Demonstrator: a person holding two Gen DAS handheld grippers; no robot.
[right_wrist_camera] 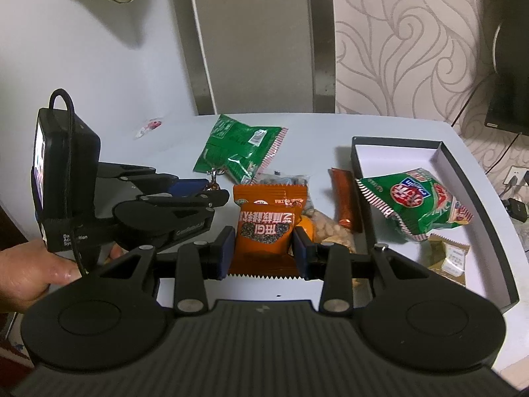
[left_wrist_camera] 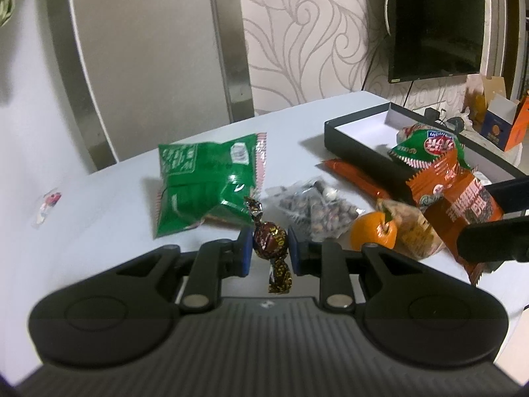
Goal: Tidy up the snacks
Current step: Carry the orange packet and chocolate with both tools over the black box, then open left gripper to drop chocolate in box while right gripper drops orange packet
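Observation:
My left gripper [left_wrist_camera: 271, 244] is shut on a brown foil-wrapped candy [left_wrist_camera: 269, 240], held a little above the white table [left_wrist_camera: 115, 198]. My right gripper [right_wrist_camera: 264, 248] is shut on an orange snack packet [right_wrist_camera: 264, 231]; the same orange snack packet [left_wrist_camera: 456, 198] hangs at the right of the left wrist view. In the right wrist view the left gripper [right_wrist_camera: 211, 187] is at the left, with a hand [right_wrist_camera: 29, 274] on it. The black box [right_wrist_camera: 439, 152] at the right holds a green bag [right_wrist_camera: 416, 198] and a small gold packet [right_wrist_camera: 446, 258].
On the table lie a green bag [left_wrist_camera: 205, 182], a clear bag of dark pieces [left_wrist_camera: 314, 208], an orange sachet [left_wrist_camera: 357, 178], a mandarin [left_wrist_camera: 373, 235], a nut bag [left_wrist_camera: 416, 231] and a small wrapper [left_wrist_camera: 49, 201]. A dark screen [left_wrist_camera: 436, 23] hangs on the far wall.

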